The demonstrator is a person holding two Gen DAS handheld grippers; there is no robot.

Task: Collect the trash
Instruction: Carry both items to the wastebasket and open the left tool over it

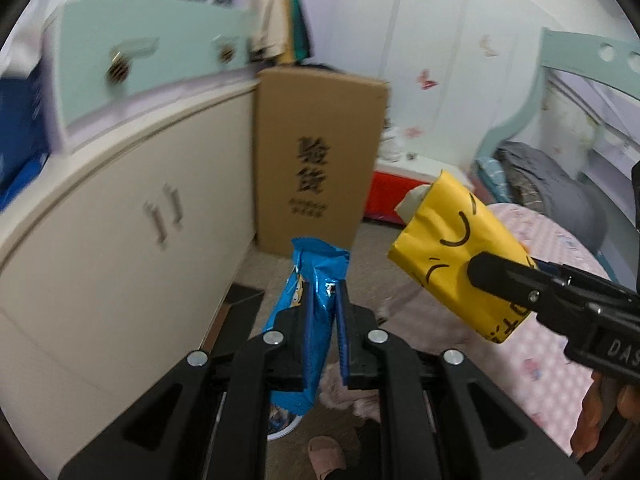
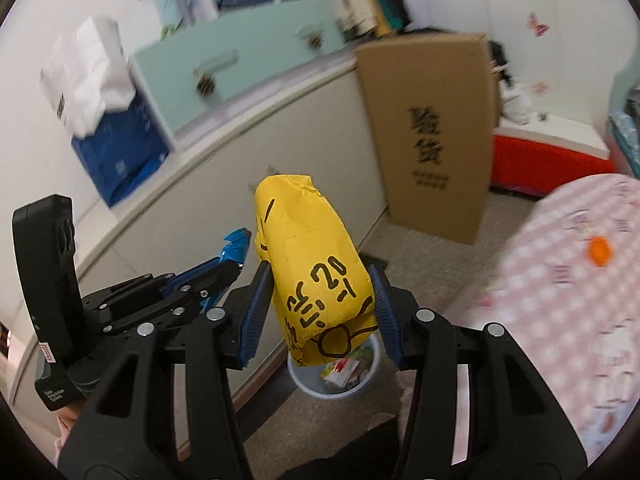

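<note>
My left gripper is shut on a blue snack wrapper, which hangs upright between its pads. My right gripper is shut on a yellow tissue pack with black drawn marks; it also shows in the left wrist view, held to the right of the blue wrapper. A pale blue trash bin with several scraps inside stands on the floor directly below the yellow pack. In the right wrist view the left gripper is at the left with the blue wrapper's tip showing.
A cream cabinet runs along the left. A tall cardboard box stands against it. A table with a pink checked cloth is at the right, with an orange cap on it. A red box sits beyond.
</note>
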